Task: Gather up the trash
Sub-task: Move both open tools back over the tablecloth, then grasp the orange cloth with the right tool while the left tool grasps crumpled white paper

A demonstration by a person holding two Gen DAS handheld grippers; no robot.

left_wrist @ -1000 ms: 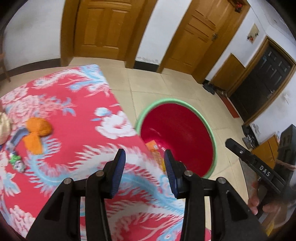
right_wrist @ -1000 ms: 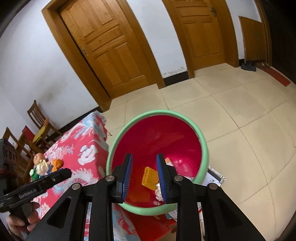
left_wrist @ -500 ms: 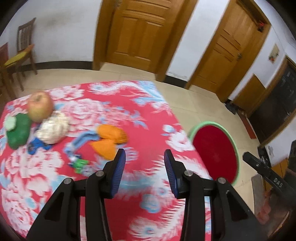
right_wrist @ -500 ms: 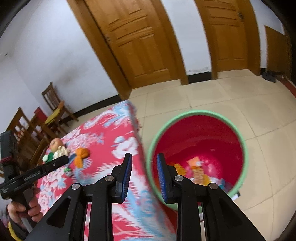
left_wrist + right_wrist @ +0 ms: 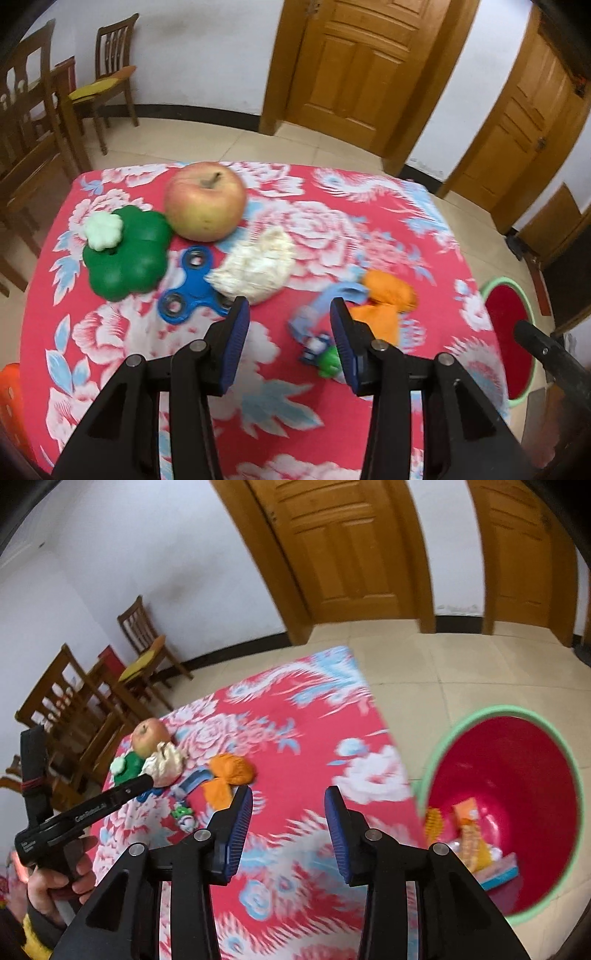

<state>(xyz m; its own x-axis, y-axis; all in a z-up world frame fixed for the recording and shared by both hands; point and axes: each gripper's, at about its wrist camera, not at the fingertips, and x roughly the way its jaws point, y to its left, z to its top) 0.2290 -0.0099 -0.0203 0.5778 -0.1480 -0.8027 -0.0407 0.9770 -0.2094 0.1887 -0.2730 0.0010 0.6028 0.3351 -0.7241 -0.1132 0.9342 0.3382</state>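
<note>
- Both tongs empty: left gripper (image 5: 290, 345) jaws apart, opening slightly; right gripper (image 5: 289, 829) jaws opening, nothing between.
- Red plastic bin with green rim (image 5: 436, 753) on floor, right of red floral tablecloth (image 5: 306, 738).
- Crumpled white paper wad (image 5: 258, 266) just beyond left fingers (image 5: 236, 328); left hand nearer.
- Crumpled orange wrapper (image 5: 386, 295) right of it.

Red floral tablecloth (image 5: 332, 206); green-rimmed red bin (image 5: 517, 775); blue spinner (image 5: 190, 286).
</note>
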